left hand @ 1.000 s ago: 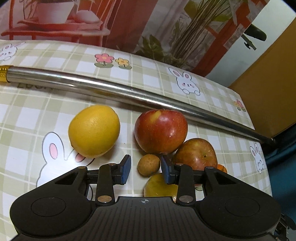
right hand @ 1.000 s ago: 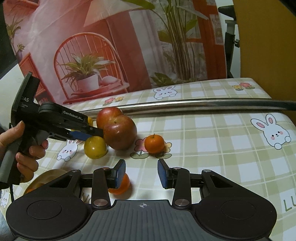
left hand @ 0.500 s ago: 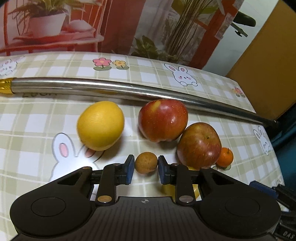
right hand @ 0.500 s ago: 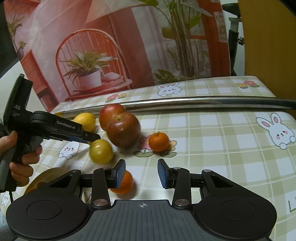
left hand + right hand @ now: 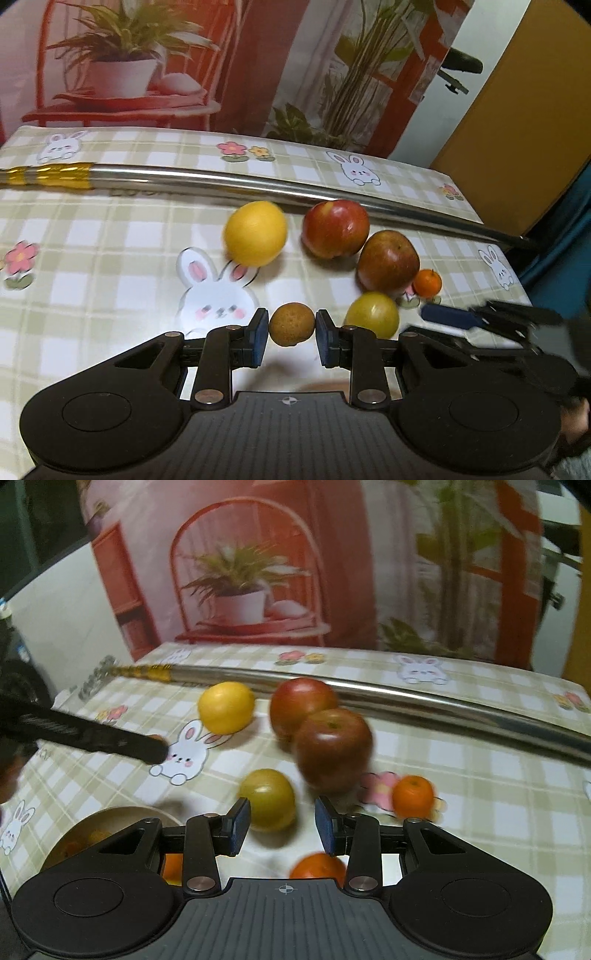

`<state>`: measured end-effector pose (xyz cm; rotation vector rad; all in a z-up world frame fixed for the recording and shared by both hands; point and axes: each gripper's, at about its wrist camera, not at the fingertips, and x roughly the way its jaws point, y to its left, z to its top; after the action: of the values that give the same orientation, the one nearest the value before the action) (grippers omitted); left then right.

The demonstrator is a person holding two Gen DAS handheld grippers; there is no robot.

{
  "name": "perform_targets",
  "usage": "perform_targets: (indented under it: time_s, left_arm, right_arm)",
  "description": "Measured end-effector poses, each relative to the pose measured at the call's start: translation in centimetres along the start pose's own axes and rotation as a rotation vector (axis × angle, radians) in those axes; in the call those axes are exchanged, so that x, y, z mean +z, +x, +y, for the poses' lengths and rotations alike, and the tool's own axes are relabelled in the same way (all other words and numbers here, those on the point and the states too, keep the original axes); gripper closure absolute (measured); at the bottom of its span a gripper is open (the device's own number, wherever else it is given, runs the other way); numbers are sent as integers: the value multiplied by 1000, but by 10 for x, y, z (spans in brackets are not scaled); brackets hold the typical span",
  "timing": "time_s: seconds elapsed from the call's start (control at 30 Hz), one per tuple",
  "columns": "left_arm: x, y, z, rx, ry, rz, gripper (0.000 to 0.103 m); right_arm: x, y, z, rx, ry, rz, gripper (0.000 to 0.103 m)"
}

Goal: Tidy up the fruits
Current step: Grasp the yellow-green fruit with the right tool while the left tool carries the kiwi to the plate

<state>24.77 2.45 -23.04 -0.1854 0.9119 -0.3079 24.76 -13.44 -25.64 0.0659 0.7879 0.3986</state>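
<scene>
Brown and rough-skinned, the small fruit (image 5: pixel 291 324) sits pinched between the pads of my left gripper (image 5: pixel 291 336), raised over the worktop (image 5: pixel 110 258) near its front edge. My right gripper (image 5: pixel 283 825) hangs unclenched, holding nothing, above the yellow-green fruit (image 5: pixel 267 798).

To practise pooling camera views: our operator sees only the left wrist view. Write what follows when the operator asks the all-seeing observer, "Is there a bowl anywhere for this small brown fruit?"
Observer: Yes, the right wrist view shows a tan bowl at its lower left for your small brown fruit.
Operator: Is it empty?
Observer: No, blurred orange pieces lie inside.
Operator: Is the right gripper busy?
Observer: No, the right gripper is open and holds nothing.
</scene>
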Motion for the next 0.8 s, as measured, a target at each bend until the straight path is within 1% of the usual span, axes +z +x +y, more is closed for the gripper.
perform_targets:
  time_s: [0.1, 0.17, 0.23, 0.43, 0.57, 0.8]
  left_arm:
    - [-11, -16, 9, 1, -14, -20, 74]
    - [-18, -25, 14, 3, -23, -33, 74]
    - [-26, -33, 19, 2, -30, -42, 74]
    - [-43, -46, 23, -8, -20, -51, 74]
    - [-48, -45, 19, -38, 8, -44, 74]
    - [-52, -26, 2, -42, 97, -13, 74]
  right_arm:
    - [5, 16, 9, -4, -18, 22, 62]
    - [5, 21, 10, -7, -22, 31, 62]
    - [6, 26, 12, -6, -17, 38, 60]
    - [7, 36, 13, -16, -17, 60, 60]
    - [5, 34, 14, -26, -23, 59, 60]
    - [-3, 22, 13, -24, 11, 40, 61]
